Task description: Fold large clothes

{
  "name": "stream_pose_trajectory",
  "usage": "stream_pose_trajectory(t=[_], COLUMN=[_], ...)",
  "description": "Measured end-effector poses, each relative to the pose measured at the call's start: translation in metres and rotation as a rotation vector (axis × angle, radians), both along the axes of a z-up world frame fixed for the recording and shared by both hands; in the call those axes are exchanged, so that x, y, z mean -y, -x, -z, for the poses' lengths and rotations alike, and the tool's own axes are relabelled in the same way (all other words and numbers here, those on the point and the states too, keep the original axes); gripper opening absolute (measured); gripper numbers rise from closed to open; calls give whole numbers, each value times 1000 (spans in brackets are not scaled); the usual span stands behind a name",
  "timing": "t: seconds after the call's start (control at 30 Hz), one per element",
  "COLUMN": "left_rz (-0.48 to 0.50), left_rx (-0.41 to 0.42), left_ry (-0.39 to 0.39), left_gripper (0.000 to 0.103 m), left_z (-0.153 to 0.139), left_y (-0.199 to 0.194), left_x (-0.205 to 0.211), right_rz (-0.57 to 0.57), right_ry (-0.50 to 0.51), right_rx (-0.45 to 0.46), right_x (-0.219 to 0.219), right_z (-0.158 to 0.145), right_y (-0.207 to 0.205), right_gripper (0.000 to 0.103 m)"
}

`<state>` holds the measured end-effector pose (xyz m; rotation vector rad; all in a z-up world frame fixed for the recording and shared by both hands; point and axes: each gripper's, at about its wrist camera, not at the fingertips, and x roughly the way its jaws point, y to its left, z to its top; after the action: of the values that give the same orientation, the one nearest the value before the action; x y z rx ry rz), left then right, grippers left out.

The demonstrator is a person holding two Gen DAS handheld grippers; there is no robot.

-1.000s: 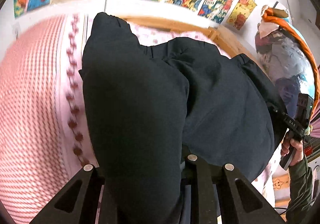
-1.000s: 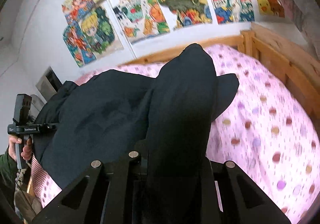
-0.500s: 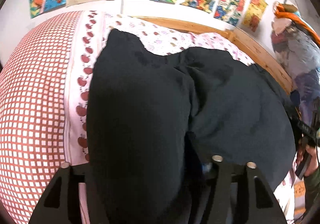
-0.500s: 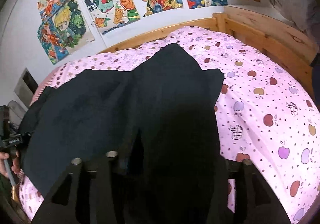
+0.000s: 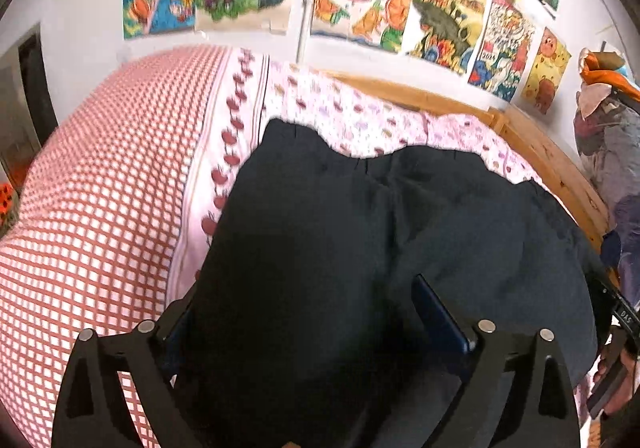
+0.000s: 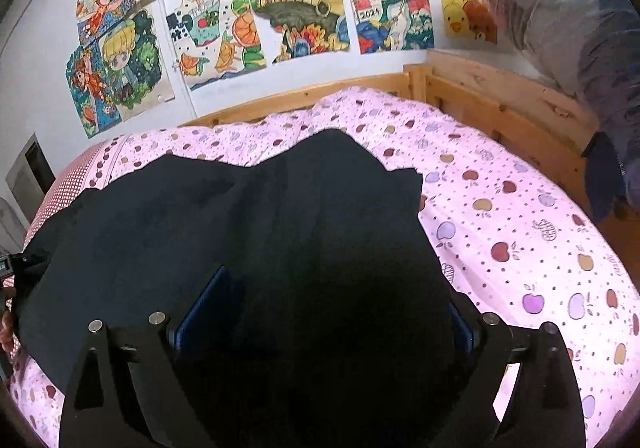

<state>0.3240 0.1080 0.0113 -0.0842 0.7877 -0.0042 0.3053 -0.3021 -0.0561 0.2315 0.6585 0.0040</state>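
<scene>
A large dark navy garment lies spread on the pink apple-print bed sheet. A doubled-over part of it runs toward each camera. My left gripper is opening, its jaws wide. The dark cloth lies between its blue pads, which stand clear of it. My right gripper is opening too. A fold of the garment lies loose between its blue pads. The right gripper shows at the left wrist view's right edge, held by a hand.
A red-and-white checked pillow lies left of the garment. A wooden bed frame runs along the far and right sides. Drawings cover the wall. A grey bundle of cloth hangs at the right.
Both grippers went from shut on the dark cloth to wide open and let it go. Both cameras tipped downward, and the raised folds now lie flatter on the bed.
</scene>
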Motion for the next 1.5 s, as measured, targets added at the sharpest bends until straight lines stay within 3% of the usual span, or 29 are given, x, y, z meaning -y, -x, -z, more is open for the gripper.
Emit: stream_pose_trajectory(t=[0.27, 0.73, 1.07, 1.5], left_rz=[13, 107, 115, 100], left_rx=[141, 340, 415, 492], left_ry=[-112, -90, -91, -103], left_gripper=[103, 103, 103, 103], left_z=[-30, -85, -101, -111], left_y=[30, 91, 136, 194], left_x=[11, 41, 39, 39], right_rz=[31, -23, -85, -112], right_ry=[-16, -3, 16, 58], right_rx=[90, 275, 367, 424], right_x=[8, -14, -37, -54], right_z=[-24, -88, -115, -122], right_y=[20, 76, 128, 183], right_gripper=[94, 100, 101, 101])
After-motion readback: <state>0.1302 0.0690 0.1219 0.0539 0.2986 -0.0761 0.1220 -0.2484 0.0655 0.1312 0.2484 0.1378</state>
